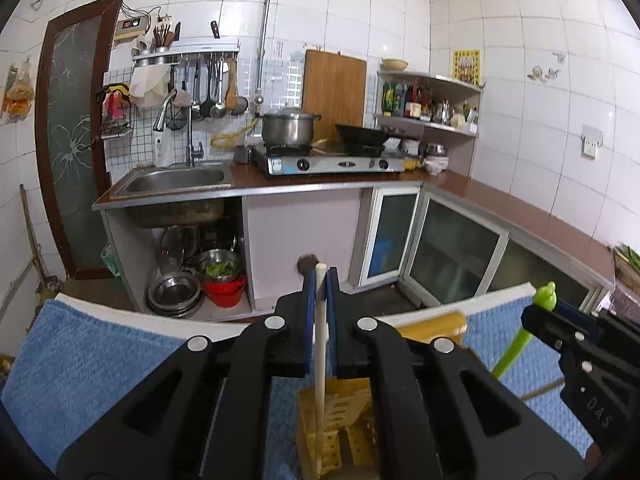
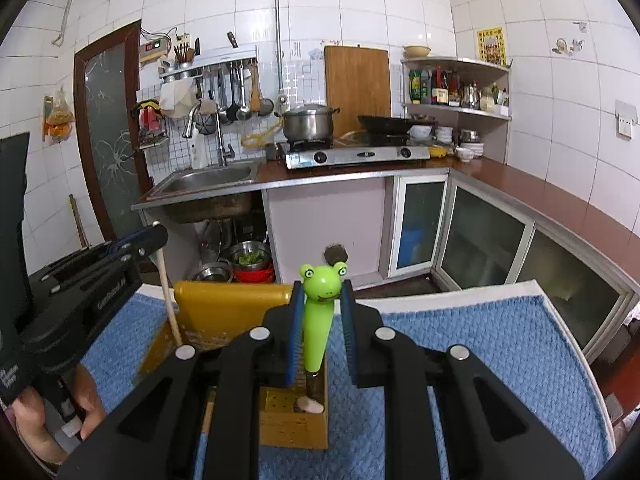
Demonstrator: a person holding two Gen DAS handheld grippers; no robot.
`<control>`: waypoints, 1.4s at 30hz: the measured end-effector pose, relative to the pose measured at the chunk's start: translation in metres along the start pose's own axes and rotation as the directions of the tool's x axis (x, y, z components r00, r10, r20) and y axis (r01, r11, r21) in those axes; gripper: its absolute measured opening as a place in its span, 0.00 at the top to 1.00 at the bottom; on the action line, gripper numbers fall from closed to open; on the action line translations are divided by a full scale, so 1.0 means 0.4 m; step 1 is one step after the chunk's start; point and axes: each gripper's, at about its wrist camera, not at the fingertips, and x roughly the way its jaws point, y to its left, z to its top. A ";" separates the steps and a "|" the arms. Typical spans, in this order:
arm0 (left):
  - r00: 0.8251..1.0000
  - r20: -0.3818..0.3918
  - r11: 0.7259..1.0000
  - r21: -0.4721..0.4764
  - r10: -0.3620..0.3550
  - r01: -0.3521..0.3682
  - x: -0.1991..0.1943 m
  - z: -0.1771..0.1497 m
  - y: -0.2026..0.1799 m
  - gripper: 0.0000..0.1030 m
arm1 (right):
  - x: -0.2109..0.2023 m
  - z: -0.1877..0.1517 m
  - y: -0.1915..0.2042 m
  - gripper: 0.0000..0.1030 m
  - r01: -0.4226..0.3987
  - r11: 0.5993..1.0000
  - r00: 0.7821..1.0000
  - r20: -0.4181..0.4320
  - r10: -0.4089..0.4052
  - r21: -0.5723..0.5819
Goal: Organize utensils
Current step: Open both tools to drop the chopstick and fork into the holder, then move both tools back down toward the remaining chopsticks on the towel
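1. Gripping a white stick (image 1: pixel 320 332), the left hand-held gripper (image 1: pixel 319 280) holds it upright, its lower end inside the yellow holder (image 1: pixel 340 432).
2. The right hand-held gripper (image 2: pixel 321 288) has its pads spread either side of a green frog-headed utensil (image 2: pixel 318 316) standing in the same holder, gaps visible.
3. The holder stands on a blue towel (image 2: pixel 460 360) covering the table.
4. Beyond are a sink (image 1: pixel 176 180) and stove (image 1: pixel 332 162).

white stick (image 1: pixel 320 344) and green frog utensil (image 2: pixel 318 312) stand in yellow holder (image 2: pixel 294 424)
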 end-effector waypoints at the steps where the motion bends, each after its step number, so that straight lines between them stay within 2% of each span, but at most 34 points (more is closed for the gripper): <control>1: 1.000 -0.008 1.000 0.006 0.007 -0.006 -0.001 -0.012 0.001 0.96 | 0.004 -0.006 0.000 0.82 -0.001 1.000 1.000 -0.006 0.001 -0.002; 11: 0.998 -0.054 1.000 0.012 0.020 -0.019 -0.061 -0.049 0.017 0.93 | 0.017 -0.058 -0.004 0.81 -0.018 1.000 0.998 -0.058 0.017 -0.011; 12: 0.998 -0.055 1.000 0.013 0.026 -0.026 -0.074 -0.051 0.021 0.85 | 0.012 -0.060 -0.004 0.80 -0.023 1.000 0.998 -0.059 0.023 -0.010; 13: 0.998 -0.054 0.999 0.015 0.037 -0.036 -0.084 -0.052 0.022 0.70 | 0.003 -0.059 -0.005 0.76 -0.034 0.999 0.998 -0.057 0.033 -0.010; 14: 0.998 -0.052 0.999 0.013 0.046 -0.045 -0.097 -0.051 0.025 0.62 | -0.007 -0.056 -0.005 0.71 -0.033 0.999 0.998 -0.052 0.032 -0.011; 15: 0.998 -0.045 0.999 0.011 0.053 -0.052 -0.112 -0.051 0.029 0.51 | -0.017 -0.053 -0.003 0.61 -0.029 1.000 0.999 -0.045 0.028 -0.011; 16: 0.997 -0.034 0.998 0.009 0.063 -0.062 -0.134 -0.051 0.036 0.45 | -0.027 -0.049 -0.004 0.53 -0.031 0.999 0.999 -0.039 0.031 -0.009; 20: 0.996 -0.039 0.996 -0.011 0.083 -0.084 -0.191 -0.056 0.067 0.31 | -0.085 -0.032 -0.011 0.46 -0.032 0.999 0.999 -0.013 0.032 -0.017; 22: 0.995 -0.049 0.996 -0.026 0.089 -0.090 -0.221 -0.064 0.084 0.17 | -0.112 -0.033 -0.015 0.40 -0.024 0.999 1.000 -0.005 0.024 -0.022; 25: 0.994 -0.049 0.995 -0.030 0.095 -0.096 -0.267 -0.085 0.101 0.08 | -0.151 -0.052 -0.015 0.27 -0.009 0.999 1.000 -0.003 0.009 -0.037; 27: 0.993 -0.053 0.994 -0.024 0.104 -0.105 -0.297 -0.105 0.111 0.05 | -0.172 -0.074 -0.013 0.25 0.000 0.999 1.000 -0.004 0.000 -0.049; 32: 0.990 -0.094 0.994 -0.033 0.101 -0.105 -0.349 -0.165 0.129 0.05 | -0.206 -0.154 -0.016 0.25 -0.005 0.999 0.999 -0.045 0.003 -0.045; 36: 0.984 -0.135 0.992 -0.026 0.120 -0.124 -0.364 -0.219 0.134 0.05 | -0.218 -0.233 -0.013 0.25 0.005 0.999 0.997 -0.081 -0.009 -0.044; 42: 0.971 -0.215 0.993 -0.022 0.106 -0.113 -0.358 -0.332 0.128 0.05 | -0.205 -0.344 -0.011 0.25 0.010 0.999 0.988 -0.157 -0.016 -0.037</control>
